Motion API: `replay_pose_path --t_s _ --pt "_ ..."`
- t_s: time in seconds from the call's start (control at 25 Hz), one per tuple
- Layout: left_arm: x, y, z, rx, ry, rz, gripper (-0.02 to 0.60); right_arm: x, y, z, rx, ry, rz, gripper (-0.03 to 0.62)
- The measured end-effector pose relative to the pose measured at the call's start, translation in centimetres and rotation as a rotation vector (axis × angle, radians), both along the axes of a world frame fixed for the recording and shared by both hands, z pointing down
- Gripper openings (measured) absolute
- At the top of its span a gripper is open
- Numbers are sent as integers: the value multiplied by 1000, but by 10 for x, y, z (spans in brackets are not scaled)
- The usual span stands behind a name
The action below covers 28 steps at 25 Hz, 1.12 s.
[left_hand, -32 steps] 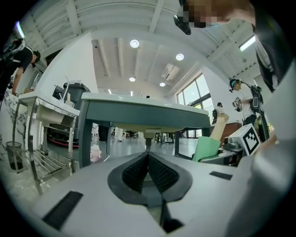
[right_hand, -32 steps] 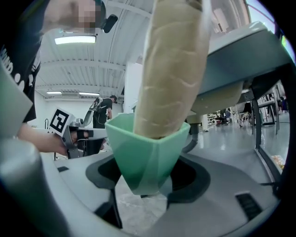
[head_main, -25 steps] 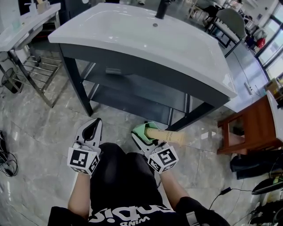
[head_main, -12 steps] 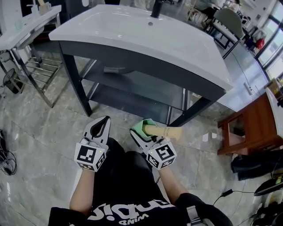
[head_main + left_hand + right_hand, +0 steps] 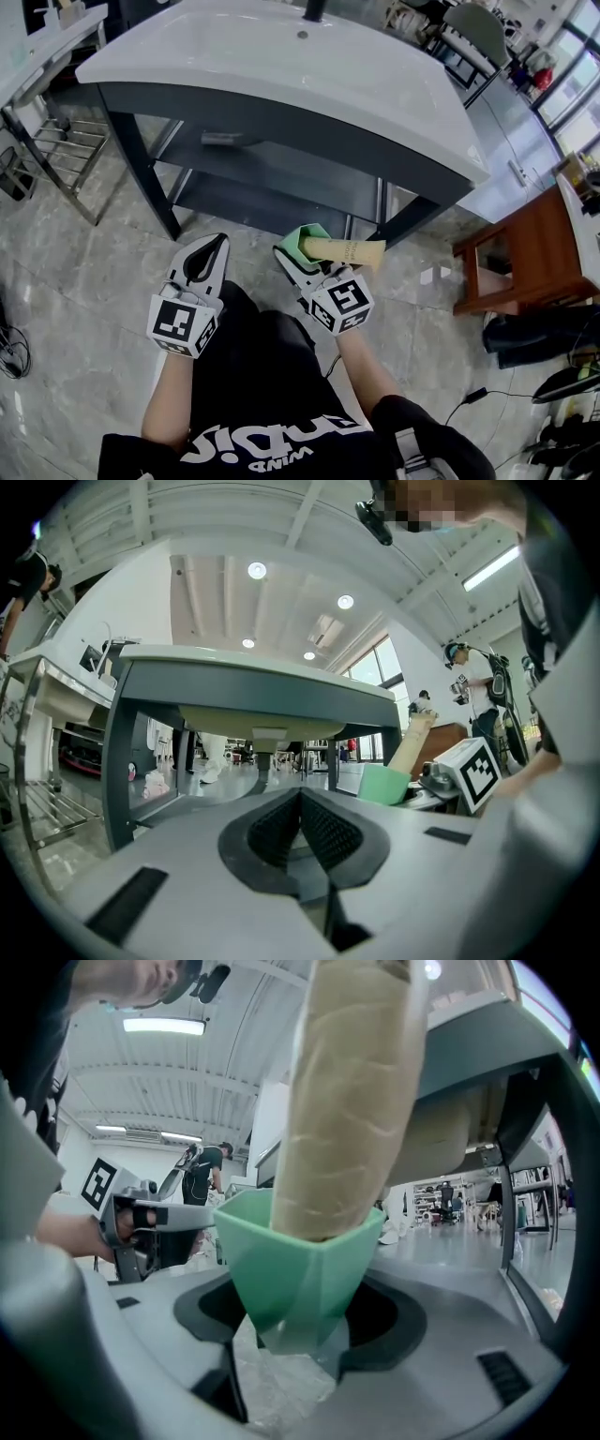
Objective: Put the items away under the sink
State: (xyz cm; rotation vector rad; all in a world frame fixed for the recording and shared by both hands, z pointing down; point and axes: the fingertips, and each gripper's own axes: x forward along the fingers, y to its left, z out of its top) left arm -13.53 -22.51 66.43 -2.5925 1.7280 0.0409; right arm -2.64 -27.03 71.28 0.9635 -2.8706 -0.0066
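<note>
My right gripper (image 5: 298,251) is shut on a pale green square cup (image 5: 307,240) with a beige paper-wrapped roll (image 5: 349,250) sticking out of it toward the right. In the right gripper view the cup (image 5: 298,1262) sits wedged between the jaws with the roll (image 5: 345,1101) rising out of it. My left gripper (image 5: 216,242) is shut with nothing in it, its pads (image 5: 314,827) meeting at the tip. Both grippers are low, just in front of the sink vanity (image 5: 281,89), facing its dark shelves (image 5: 281,176) under the white basin.
A dark lower shelf (image 5: 248,214) runs between the vanity legs (image 5: 148,183). A wooden side table (image 5: 525,253) stands to the right, with dark bags (image 5: 544,337) and cables on the marble floor. A metal rack (image 5: 61,150) stands to the left.
Both grippers have moved a little nearer to the vanity's front. The right one still holds the green cup with the roll; the left stays shut.
</note>
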Motion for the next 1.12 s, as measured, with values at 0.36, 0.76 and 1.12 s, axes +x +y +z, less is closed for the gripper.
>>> replay_pose_path --t_s 0.36,0.76,1.12 --pt "-2 5 13 -21 13 11 17 0 -49 6 33 64 54 304" --pt "10 7 24 -38 -1 61 17 2 -120 9 70 128 137 304" --pt "21 6 29 -58 23 81 17 8 -178 23 30 200 192 304"
